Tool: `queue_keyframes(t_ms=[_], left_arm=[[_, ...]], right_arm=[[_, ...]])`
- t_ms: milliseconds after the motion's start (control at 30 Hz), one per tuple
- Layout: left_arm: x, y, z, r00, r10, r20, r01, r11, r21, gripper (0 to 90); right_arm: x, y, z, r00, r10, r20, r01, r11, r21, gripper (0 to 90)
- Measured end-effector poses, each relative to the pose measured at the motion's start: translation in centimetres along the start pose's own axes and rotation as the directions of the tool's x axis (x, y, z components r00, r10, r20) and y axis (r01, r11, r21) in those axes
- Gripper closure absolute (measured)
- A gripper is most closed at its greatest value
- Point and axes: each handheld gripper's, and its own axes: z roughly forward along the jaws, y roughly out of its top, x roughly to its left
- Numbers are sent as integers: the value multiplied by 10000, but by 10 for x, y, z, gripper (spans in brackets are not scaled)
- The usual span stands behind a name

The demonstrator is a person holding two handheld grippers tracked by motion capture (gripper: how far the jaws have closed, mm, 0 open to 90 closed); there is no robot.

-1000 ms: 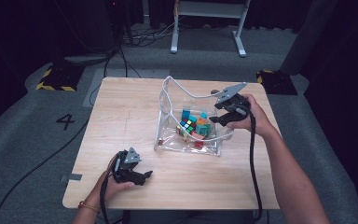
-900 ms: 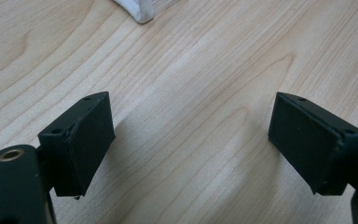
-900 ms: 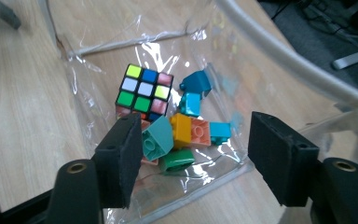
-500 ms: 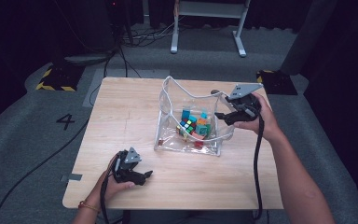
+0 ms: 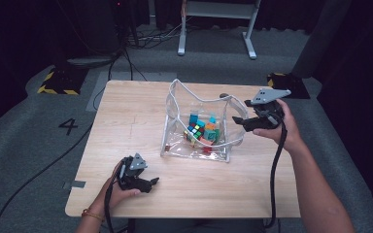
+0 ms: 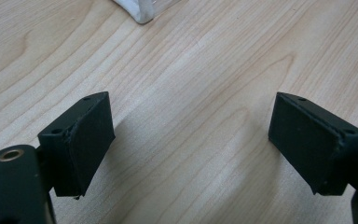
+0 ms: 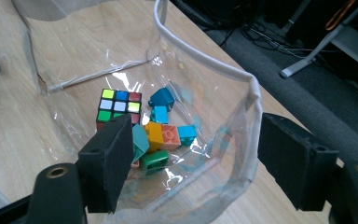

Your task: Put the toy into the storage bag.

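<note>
One puzzle cube (image 7: 118, 106) clear in right tongs (image 7: 191, 163) view, w/ bricks (image 7: 161, 135).

the high view looks forward and down from above the person's side, far enough back to take in the whole table (image 5: 126, 126), the grey floor around it and both forearms coming in from the bottom edge. the left gripper view sits low and very near the wood, facing along its two black jaws toward a corner of the clear bag (image 6: 137, 11) at its top edge. the right gripper view looks steeply down between its jaws into the clear bag (image 7: 205, 70) from close by, with the floor beyond the table's far edge. all three views share the bag and the tabletop.
</note>
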Motion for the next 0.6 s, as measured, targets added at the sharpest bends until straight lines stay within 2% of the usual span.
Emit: queue_keyframes(t_ms=[100, 400, 567, 600], left_arm=[[0, 0, 0, 10000, 22, -65, -22, 10000, -10, 142], [0, 0, 0, 10000, 15, -80, -15, 10000, -9, 142], [0, 0, 0, 10000, -7, -59, 7, 10000, 3, 142], [0, 0, 0, 10000, -10, -60, 10, 10000, 0, 142]], right_arm=[[0, -4, -5, 9999, 117, 8, -117, 9999, -123, 270], [3, -16, -21, 10000, 9, 17, -9, 9998, -194, 262], [6, -24, -26, 9999, 127, 68, -125, 9995, -279, 259], [8, -25, -27, 9996, 274, 13, -274, 9991, -328, 259]])
